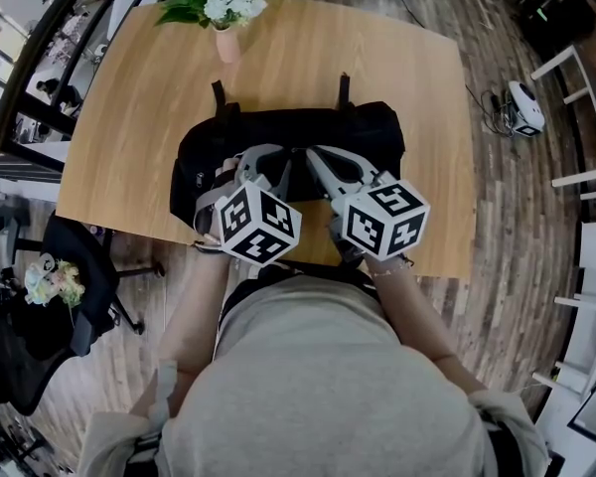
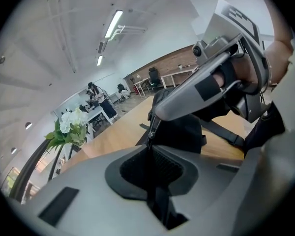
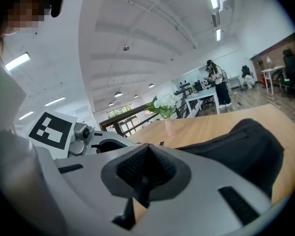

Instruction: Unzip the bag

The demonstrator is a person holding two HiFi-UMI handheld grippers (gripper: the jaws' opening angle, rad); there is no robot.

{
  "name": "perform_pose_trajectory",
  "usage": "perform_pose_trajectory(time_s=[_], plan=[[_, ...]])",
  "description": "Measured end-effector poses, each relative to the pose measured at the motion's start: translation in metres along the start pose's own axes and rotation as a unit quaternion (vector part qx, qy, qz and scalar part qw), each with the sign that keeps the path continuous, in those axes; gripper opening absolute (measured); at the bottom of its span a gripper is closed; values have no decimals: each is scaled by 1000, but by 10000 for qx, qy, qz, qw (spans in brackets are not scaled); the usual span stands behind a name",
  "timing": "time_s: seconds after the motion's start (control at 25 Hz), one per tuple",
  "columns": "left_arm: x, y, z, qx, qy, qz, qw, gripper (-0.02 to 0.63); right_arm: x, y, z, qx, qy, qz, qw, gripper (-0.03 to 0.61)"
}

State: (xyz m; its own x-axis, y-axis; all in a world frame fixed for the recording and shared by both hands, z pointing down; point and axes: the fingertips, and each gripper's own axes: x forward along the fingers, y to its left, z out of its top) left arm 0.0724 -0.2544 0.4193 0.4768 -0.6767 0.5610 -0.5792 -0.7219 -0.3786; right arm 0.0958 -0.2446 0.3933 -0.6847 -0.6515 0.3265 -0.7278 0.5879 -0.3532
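Note:
A black bag (image 1: 377,132) lies across the near half of the wooden table (image 1: 129,117). Both grippers meet over its top, near the middle. My left gripper (image 2: 150,159) is shut on the metal zipper pull (image 2: 149,137), which runs out from between its pads toward the bag (image 2: 187,132). The right gripper (image 2: 155,116) has its tip right at the far end of that pull. In the right gripper view my right gripper (image 3: 146,168) is shut with a thin black strip of the bag (image 3: 246,146) pinched between its pads. In the head view the left gripper (image 1: 286,159) and right gripper (image 1: 313,152) nearly touch.
A pink vase of white flowers (image 1: 228,8) stands at the table's far edge, behind the bag. Two bag straps (image 1: 219,92) stick out toward it. A black office chair (image 1: 70,286) sits left of the table. White shelving (image 1: 576,117) and cables lie on the floor to the right.

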Motion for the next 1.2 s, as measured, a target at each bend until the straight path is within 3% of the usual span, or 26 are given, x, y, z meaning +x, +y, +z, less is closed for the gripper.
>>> perform_pose_trajectory(time_s=[0.88, 1.2], plan=[[4, -8, -4, 76, 92, -80, 9999, 44, -5, -13, -13, 268, 111, 133, 9995, 11], [5, -5, -9, 43, 156, -41, 9999, 43, -13, -35, -8, 397, 21, -66, 9992, 9]])
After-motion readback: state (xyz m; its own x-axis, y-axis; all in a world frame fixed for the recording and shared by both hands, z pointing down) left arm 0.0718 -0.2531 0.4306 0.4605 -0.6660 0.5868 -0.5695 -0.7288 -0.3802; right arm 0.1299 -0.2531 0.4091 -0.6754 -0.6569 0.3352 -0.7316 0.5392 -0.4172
